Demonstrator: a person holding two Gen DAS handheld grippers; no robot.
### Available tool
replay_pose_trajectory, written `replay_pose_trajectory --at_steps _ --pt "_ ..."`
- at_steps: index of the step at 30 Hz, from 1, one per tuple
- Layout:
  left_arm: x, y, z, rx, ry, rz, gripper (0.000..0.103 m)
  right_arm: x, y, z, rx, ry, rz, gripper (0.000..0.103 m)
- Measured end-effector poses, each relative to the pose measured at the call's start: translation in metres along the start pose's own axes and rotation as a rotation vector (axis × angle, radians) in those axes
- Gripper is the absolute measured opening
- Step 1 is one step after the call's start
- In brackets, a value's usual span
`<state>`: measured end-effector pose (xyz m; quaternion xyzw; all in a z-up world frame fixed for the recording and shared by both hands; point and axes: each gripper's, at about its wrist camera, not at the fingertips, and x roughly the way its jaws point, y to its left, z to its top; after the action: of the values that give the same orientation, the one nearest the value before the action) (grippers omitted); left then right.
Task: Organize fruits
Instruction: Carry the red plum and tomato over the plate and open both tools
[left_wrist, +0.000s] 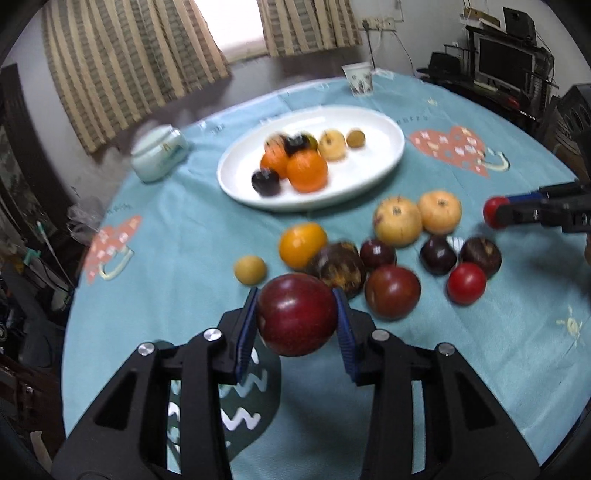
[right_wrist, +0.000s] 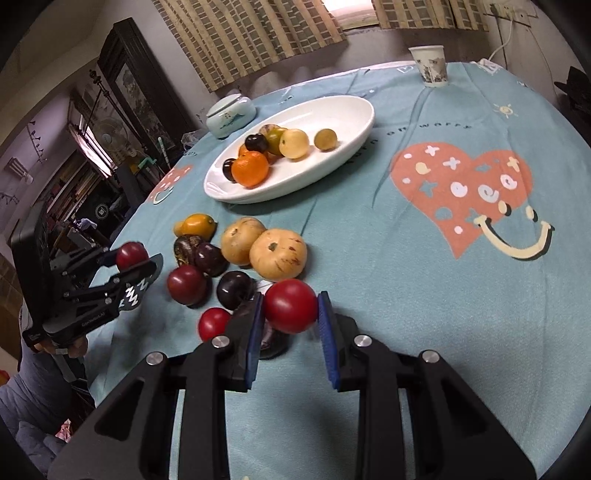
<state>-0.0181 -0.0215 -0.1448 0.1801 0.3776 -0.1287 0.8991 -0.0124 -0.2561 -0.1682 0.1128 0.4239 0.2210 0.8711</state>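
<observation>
My left gripper is shut on a dark red apple, held just above the cloth; the same gripper shows at the left of the right wrist view. My right gripper is shut on a small bright red fruit and appears at the right edge of the left wrist view. A white oval plate farther back holds oranges, dark plums and yellowish fruits. Several loose fruits lie in a cluster between the grippers and the plate, among them an orange and two pale pears.
A round table with a teal printed cloth carries everything. A lidded pale ceramic jar stands left of the plate, a paper cup behind it. Curtains, a dark cabinet and shelving ring the table.
</observation>
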Motion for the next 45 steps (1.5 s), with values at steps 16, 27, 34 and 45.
replay_pose_trajectory --at_steps 16,27,34,45 --pt "-0.007 0.002 0.043 -0.018 -0.077 -0.007 0.039 -0.018 0.026 0.032 -0.095 -0.048 -0.012 0.029" --pt "0.004 0.02 0.033 -0.062 -0.031 -0.048 0.039 0.003 0.028 0.022 -0.135 0.025 -0.033 0.029" --pt "0.037 0.031 0.099 -0.167 -0.04 -0.119 0.04 0.02 0.037 0.089 -0.147 -0.055 -0.068 0.029" --pt "0.094 0.042 0.132 -0.246 0.014 -0.096 0.06 0.085 0.023 0.145 -0.076 0.013 -0.097 0.043"
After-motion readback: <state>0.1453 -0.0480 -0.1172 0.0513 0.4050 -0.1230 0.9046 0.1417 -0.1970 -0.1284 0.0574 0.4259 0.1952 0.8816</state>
